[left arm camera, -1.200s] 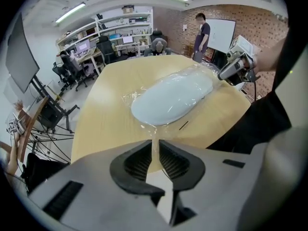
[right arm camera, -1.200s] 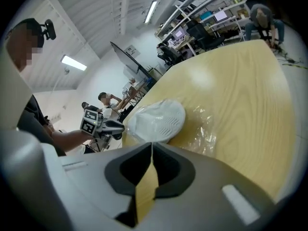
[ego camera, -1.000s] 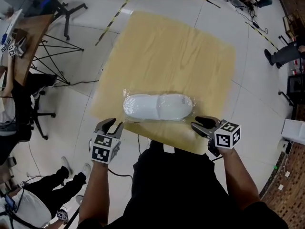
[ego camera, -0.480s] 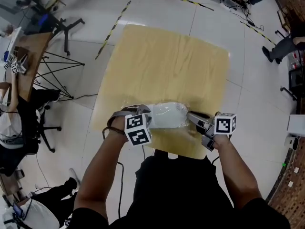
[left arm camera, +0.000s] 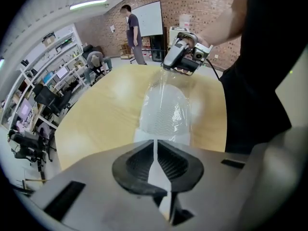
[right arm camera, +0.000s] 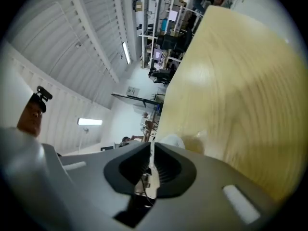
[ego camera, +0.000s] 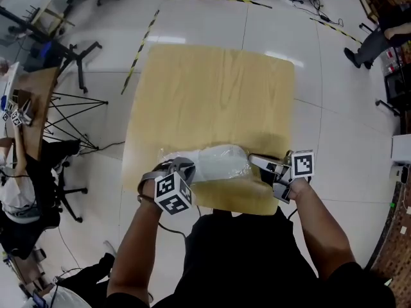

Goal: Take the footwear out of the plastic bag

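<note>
**A:** What is on the left?

**B:** The left claw (ego camera: 183, 167), pointing steeply down at the near edge of a pale wooden surface (ego camera: 212, 88). Its jaws have just been closing and are now pinched on a thin white strip of film, the left end of the bag (ego camera: 225, 165).

**A:** And in the middle?

**B:** The clear plastic bag lies lengthwise across the surface, close to the person's body, stretched between the two claws. White footwear (left arm camera: 163, 112) is inside it, its ribbed face showing through the film. The footwear is wholly within the bag.

**A:** What is on the right?

**B:** The right claw (ego camera: 253, 160), held nearly level, meets the bag's right end. Its jaws have also just been closing and stand almost together. The left gripper view shows the film drawn up from the surface into them, so it grips that end.

**A:** Anything behind?

**B:** A bare stretch of the surface, then white floor tiles.
</note>
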{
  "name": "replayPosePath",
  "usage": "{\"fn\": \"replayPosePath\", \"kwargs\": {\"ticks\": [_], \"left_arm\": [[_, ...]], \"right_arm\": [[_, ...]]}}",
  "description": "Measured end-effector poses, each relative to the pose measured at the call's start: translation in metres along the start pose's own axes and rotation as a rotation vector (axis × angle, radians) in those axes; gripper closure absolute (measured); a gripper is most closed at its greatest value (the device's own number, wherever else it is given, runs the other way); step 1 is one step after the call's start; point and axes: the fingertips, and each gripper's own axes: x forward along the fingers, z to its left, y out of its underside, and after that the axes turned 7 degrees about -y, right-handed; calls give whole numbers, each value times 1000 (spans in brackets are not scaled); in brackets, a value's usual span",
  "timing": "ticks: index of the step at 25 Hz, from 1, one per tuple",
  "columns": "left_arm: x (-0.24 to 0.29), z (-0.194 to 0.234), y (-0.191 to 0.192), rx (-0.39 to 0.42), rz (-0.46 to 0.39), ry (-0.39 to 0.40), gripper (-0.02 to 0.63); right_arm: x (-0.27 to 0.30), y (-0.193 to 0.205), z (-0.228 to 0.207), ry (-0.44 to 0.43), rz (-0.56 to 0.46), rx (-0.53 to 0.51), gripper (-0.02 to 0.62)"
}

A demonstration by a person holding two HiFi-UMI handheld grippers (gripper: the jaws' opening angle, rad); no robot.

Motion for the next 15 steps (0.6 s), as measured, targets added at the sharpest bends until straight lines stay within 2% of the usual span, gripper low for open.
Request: {"fn": "replayPosePath", "kwargs": {"ticks": [2,4,6,7,9,13,15], "left_arm": [[-5,1,-3,5,-12,-18,578],[-9,0,-5,32,-29,-29,578],[-10,-2,-5,81,-33,-30,578],[-9,-4,-3,105,-28,-26,578],[-9,-6,1,144,-12,-17,578],[-11,-7,8,157,-7,-10,578],[-14,-6,13,160,-6,-12,578]], "right_arm": [[-15,-11,-4,108,8,-124,516],[-34,-26,-17,321,58,-332,494],[-47,-35,-36,549,169,-531,492],[-48,-35,-44,615,235,-589,492],[-37,-29,-54,633,316,-615,480],[-12,-23,-58,560,310,-570,483],[-7,-22,-60,555,304,-550,542]]}}
